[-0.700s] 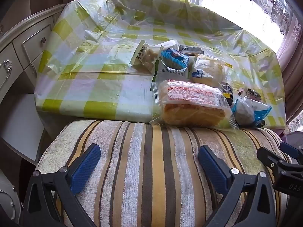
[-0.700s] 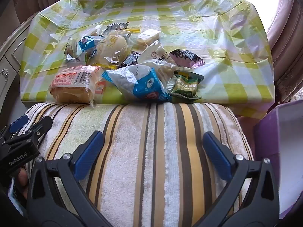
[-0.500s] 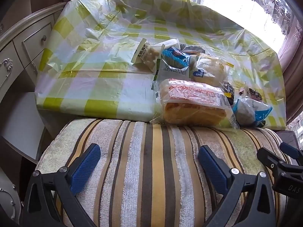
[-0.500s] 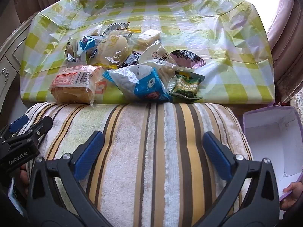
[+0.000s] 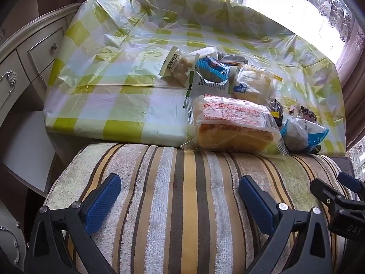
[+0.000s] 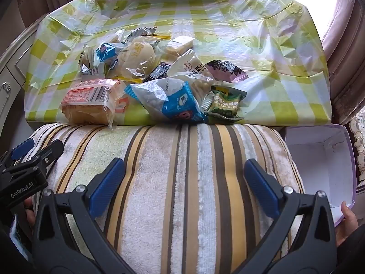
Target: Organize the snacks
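A heap of wrapped snacks lies on the green-checked tablecloth (image 5: 114,86). A bagged orange cake (image 5: 232,125) (image 6: 91,105) is nearest on the left. A blue-and-white packet (image 6: 171,100) (image 5: 301,134), a green packet (image 6: 224,105), a round bun (image 6: 136,57) (image 5: 251,84) and a purple packet (image 6: 225,70) lie beside it. My left gripper (image 5: 180,201) is open and empty over the striped cushion (image 5: 182,194). My right gripper (image 6: 184,182) is open and empty over the same cushion (image 6: 182,171).
An open purple box (image 6: 319,159) with a white inside is at the right of the cushion, with a hand (image 6: 346,219) at its near edge. A cream dresser with drawers (image 5: 27,64) stands at the left. Curtains and a bright window are behind the table.
The purple box has come further into the right wrist view at the lower right, with a hand on it. Both grippers have stayed about where they were, still open.
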A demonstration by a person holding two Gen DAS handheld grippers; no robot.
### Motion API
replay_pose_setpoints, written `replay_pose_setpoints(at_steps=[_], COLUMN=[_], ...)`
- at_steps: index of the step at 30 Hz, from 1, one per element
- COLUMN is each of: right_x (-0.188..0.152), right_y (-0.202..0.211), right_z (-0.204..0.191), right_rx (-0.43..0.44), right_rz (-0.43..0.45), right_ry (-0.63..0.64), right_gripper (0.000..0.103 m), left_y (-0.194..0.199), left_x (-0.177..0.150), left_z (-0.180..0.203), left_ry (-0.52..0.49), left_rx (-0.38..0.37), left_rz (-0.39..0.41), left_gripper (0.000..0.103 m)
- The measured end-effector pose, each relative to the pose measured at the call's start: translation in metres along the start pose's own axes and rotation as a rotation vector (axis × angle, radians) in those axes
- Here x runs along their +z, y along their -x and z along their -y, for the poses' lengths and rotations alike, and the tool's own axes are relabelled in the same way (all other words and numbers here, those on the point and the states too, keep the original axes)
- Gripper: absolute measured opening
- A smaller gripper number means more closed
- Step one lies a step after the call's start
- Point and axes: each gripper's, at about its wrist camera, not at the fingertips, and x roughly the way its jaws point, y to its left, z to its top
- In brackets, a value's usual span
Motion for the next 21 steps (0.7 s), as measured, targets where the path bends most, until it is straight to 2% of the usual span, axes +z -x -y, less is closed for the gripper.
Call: replay_pose_setpoints(at_steps=[12, 21], right_x=[-0.0004, -0.0049], right_y=[0.0005, 0.0031], right_z=[0.0010, -0.0016], right_rx=[0.000, -0.014], right_rz=[0.003, 0.053], right_ry=[-0.004, -0.005], right_gripper=[0.103, 0.103], left_y=[0.0044, 0.0026], left_x=[-0.0040, -0.0014], left_z=[0.0037, 0.0036], left_ry=[-0.007, -0.014], left_rx=[0.021, 0.012], left_rz=[0.027, 0.031], left_gripper=[0.103, 0.103])
